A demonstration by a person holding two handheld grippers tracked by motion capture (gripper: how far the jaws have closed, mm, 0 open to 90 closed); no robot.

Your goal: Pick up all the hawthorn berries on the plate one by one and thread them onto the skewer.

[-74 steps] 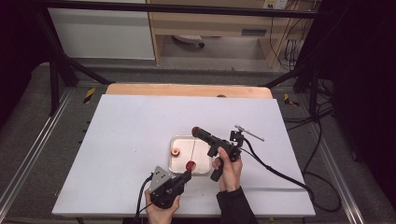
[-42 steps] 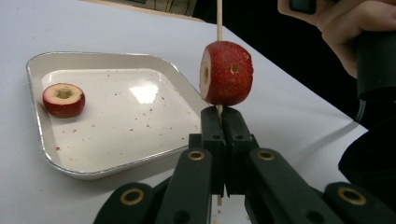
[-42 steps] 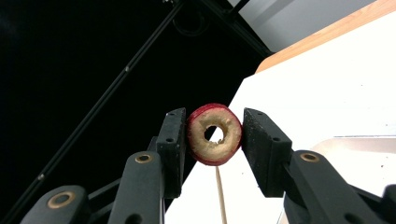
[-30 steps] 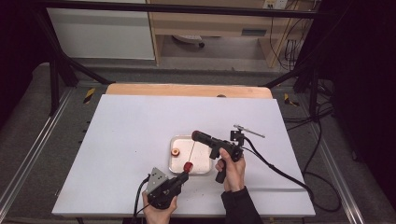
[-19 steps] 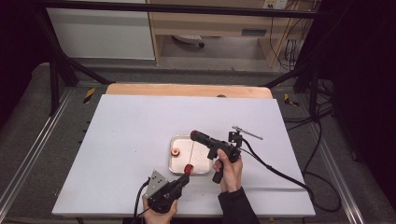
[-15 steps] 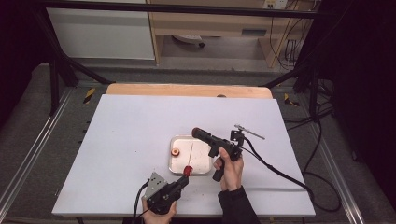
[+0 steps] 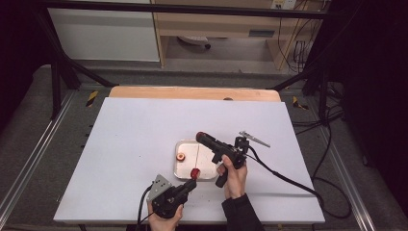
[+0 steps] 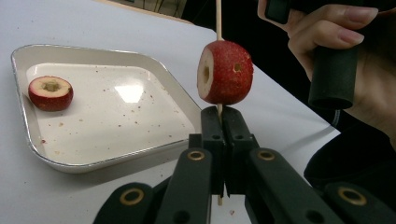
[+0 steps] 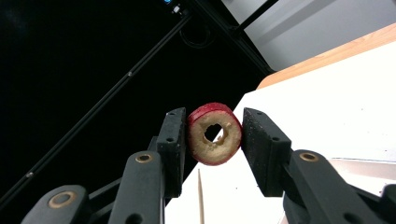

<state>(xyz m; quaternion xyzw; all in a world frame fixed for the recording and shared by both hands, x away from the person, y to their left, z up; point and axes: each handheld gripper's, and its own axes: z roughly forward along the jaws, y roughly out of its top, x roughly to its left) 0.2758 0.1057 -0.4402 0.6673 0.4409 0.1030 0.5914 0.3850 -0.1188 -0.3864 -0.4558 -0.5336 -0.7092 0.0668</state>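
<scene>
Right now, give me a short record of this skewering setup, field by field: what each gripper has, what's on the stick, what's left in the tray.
left gripper: shut on the skewer, holding it upright
on the skewer: one cored red fruit piece, just above the jaws
right gripper: shut on a fruit ring, red skin, hole through the middle
ring versus skewer: apart, not yet threaded
tray: white, shallow, speckled with crumbs
left in tray: one fruit half, cut side up
table: white top
</scene>
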